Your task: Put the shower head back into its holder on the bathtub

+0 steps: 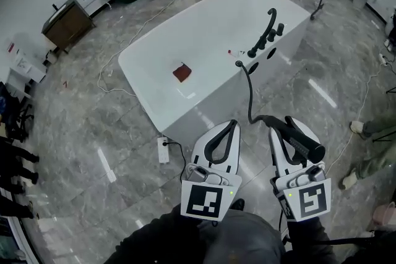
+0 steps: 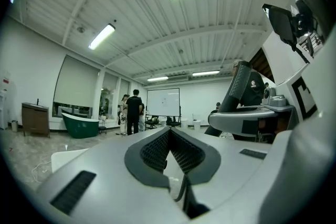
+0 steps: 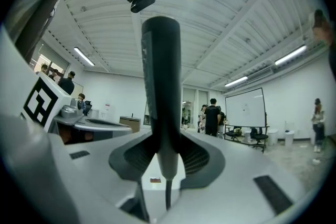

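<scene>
the right tool (image 1: 286, 128) clamps the black shower head (image 1: 304, 143) – its hose (image 1: 250, 96) trailing to the white bathtub (image 1: 185, 34) – while the left tool (image 1: 230, 128) is closed, empty.

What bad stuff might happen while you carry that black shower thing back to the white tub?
1. The right tongs pinch the shower head at one narrow spot, so it might twist or slip out.
2. The hose loops loosely between it and the bathtub; it might snag or tug the shower head sideways.
3. A power strip lies on the floor by the tub's corner, so feet might catch its cable.
</scene>
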A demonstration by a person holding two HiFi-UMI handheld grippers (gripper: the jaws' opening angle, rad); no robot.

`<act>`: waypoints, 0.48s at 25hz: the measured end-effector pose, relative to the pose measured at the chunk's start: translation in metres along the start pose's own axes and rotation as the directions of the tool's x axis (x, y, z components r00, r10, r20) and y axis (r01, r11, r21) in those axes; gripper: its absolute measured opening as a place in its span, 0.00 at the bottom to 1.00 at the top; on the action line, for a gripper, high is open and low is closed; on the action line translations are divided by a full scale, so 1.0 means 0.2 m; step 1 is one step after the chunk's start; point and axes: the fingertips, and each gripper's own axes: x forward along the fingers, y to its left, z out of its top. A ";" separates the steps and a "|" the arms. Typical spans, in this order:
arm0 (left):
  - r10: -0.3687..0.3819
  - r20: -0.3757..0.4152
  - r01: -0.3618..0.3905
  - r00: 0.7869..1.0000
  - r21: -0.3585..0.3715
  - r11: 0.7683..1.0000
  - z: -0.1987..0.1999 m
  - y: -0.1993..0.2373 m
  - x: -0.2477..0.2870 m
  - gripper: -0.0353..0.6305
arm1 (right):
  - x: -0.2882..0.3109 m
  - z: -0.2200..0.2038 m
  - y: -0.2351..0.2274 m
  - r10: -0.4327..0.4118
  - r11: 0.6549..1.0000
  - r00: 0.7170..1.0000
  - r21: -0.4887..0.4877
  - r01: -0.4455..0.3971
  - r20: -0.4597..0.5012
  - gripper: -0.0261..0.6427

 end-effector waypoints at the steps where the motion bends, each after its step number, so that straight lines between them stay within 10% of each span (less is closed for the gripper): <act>1: -0.003 -0.003 0.003 1.000 -0.003 1.000 -0.01 0.03 0.05 0.06 | 0.05 -0.01 -0.02 -0.002 1.000 1.000 0.002 0.002 -0.001 0.25; 12: -0.068 -0.033 0.067 0.997 -0.041 0.997 -0.08 0.28 0.51 0.06 | 0.46 -0.08 -0.28 -0.080 0.997 0.995 0.000 0.081 -0.054 0.25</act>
